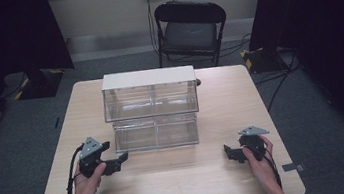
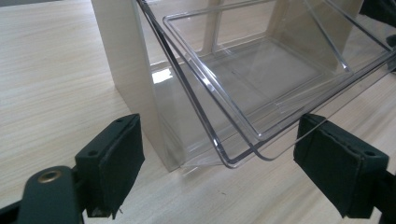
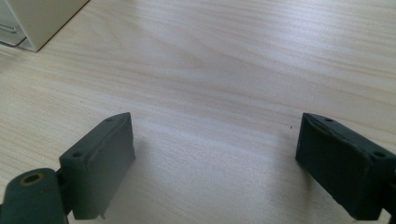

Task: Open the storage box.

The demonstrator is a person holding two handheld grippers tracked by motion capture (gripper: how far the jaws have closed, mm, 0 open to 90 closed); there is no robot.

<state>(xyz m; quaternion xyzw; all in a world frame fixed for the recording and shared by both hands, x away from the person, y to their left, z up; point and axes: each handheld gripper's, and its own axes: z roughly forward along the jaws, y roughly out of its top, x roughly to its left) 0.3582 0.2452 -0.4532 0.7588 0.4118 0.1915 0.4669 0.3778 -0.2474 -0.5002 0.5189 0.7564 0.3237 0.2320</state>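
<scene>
Both hands rest low in the frame: the left gripper (image 1: 118, 163) and right gripper (image 1: 231, 152), jaws apart, empty, flank the clear drawer unit (image 1: 152, 108) at table (image 1: 181, 181) centre; a chair (image 1: 189, 28) stands behind.

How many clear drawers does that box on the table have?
2, stacked. The upper drawer sits closed under the box's top; the lower drawer is pulled out toward the person. No others show.

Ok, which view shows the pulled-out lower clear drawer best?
The left gripper view: the clear plastic lower drawer is close up, its front rim and divider plain. The high view shows that drawer whole but small, jutting from the white-topped organiser. The right gripper view catches just the organiser's corner.
</scene>
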